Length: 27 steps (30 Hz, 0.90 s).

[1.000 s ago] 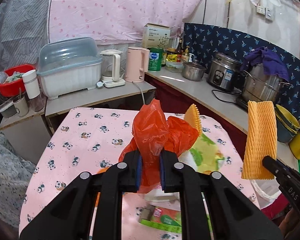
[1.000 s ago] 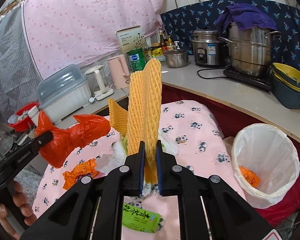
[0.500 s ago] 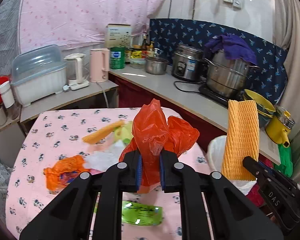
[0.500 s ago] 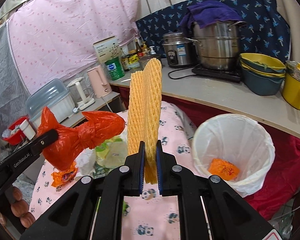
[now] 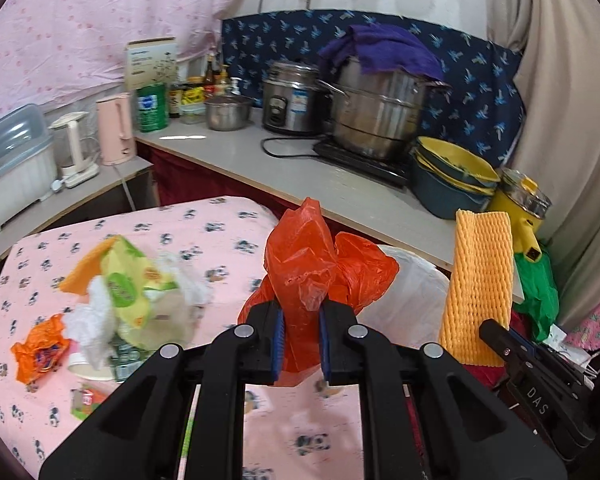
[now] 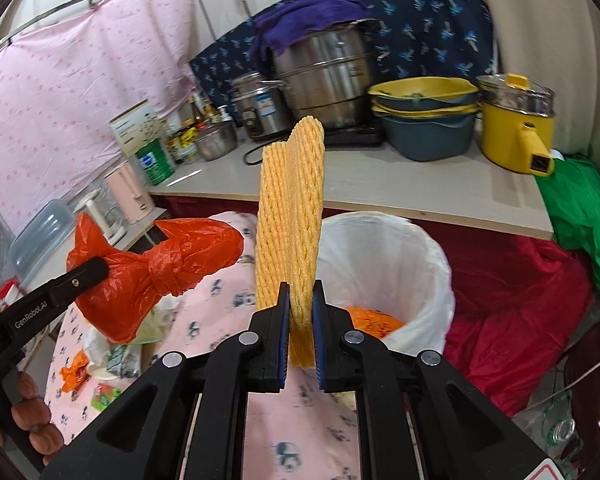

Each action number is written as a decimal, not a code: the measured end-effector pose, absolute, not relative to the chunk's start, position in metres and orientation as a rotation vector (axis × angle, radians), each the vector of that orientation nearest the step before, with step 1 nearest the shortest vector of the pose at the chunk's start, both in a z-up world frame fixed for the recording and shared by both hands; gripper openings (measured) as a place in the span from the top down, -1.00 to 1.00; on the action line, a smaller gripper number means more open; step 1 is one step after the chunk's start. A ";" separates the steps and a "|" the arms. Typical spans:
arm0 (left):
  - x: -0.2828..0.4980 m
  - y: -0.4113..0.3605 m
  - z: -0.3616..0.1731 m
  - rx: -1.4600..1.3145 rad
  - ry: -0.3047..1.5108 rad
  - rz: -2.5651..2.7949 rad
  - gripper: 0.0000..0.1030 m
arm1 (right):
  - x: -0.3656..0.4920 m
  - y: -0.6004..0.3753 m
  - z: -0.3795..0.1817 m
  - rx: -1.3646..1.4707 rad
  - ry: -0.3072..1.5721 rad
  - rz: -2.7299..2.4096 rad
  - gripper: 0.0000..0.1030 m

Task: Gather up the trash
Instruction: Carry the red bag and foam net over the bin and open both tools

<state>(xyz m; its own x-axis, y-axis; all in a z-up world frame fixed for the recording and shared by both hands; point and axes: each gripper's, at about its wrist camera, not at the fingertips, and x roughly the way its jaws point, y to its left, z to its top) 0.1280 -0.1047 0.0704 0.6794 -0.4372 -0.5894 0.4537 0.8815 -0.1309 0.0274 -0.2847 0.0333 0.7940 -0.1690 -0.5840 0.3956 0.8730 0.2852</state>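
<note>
Orange foam net and red knotted bag, both clamped and carried off the bench.

Your right claw pinches the net's lower end, long axis upright, just before the white-lined bin. Your left claw grips the bag, which bunches upward over the pink bench's rounded edge. The bin mouth gapes between bench and counter.

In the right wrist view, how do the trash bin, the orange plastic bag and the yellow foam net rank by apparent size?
1. trash bin, largest.
2. orange plastic bag and yellow foam net: they look similar, and both are close to the camera, so I do not rank them.
</note>
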 end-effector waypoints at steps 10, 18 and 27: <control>0.128 -0.194 0.040 0.106 0.707 -0.615 0.74 | 0.018 -0.341 0.004 0.471 0.603 -0.393 0.81; 0.147 -0.231 0.013 0.119 0.769 -0.640 0.72 | 0.030 -0.362 -0.019 0.501 0.634 -0.413 0.81; 0.163 -0.229 -0.006 0.139 0.787 -0.574 0.51 | 0.055 -0.364 -0.031 0.493 0.662 -0.389 0.81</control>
<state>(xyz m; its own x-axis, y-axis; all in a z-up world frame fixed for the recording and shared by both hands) 0.1630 -0.2286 -0.0061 0.5629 -0.4356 -0.7024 0.5362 0.8392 -0.0908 0.0553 -0.3641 -0.0312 0.7255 -0.1851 -0.6629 0.4890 0.8164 0.3072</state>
